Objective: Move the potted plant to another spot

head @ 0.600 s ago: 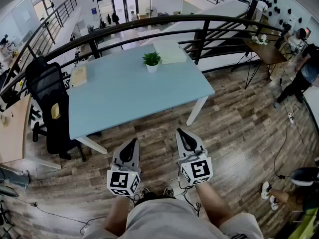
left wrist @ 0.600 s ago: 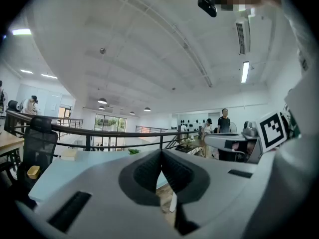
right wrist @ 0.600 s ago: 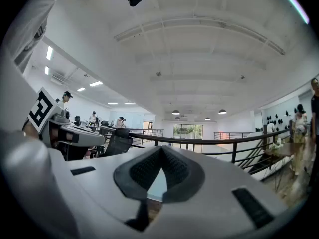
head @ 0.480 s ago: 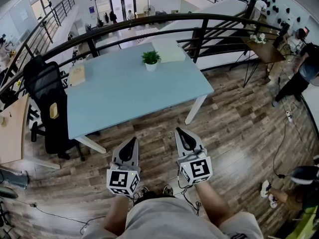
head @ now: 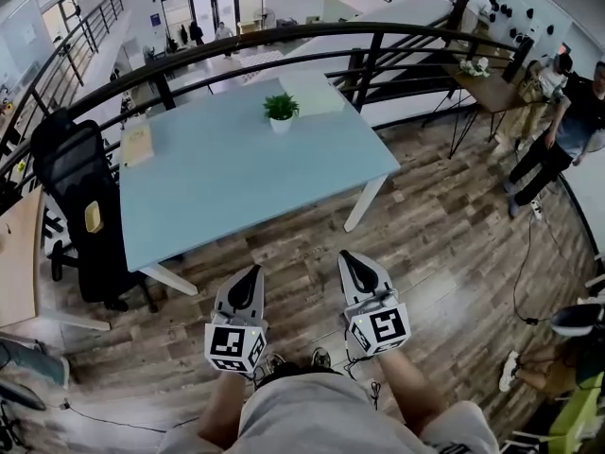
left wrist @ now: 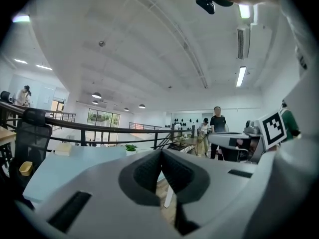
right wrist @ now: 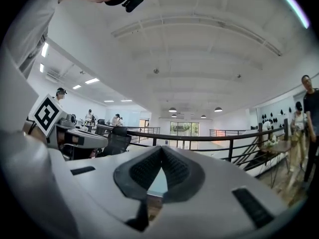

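Observation:
The potted plant (head: 281, 112), small and green in a white pot, stands near the far edge of the light blue table (head: 236, 183). In the left gripper view the plant (left wrist: 131, 148) shows far off, left of the jaw tips. My left gripper (head: 250, 272) and right gripper (head: 348, 255) hover side by side over the wooden floor, short of the table's near edge and well away from the plant. Both are shut with nothing between the pads. Seen from their own cameras, the left gripper (left wrist: 161, 151) and right gripper (right wrist: 161, 148) have their tips touching.
A black office chair (head: 80, 206) stands at the table's left end. A tan book (head: 136, 145) and a pale pad (head: 307, 91) lie on the table. A black railing (head: 284, 41) runs behind it. People (head: 558, 126) stand at the right near a small table (head: 482, 78).
The head view has shifted a little, so table and plant sit slightly further left. Both grippers stay shut and in place. The people at the right have moved closer.

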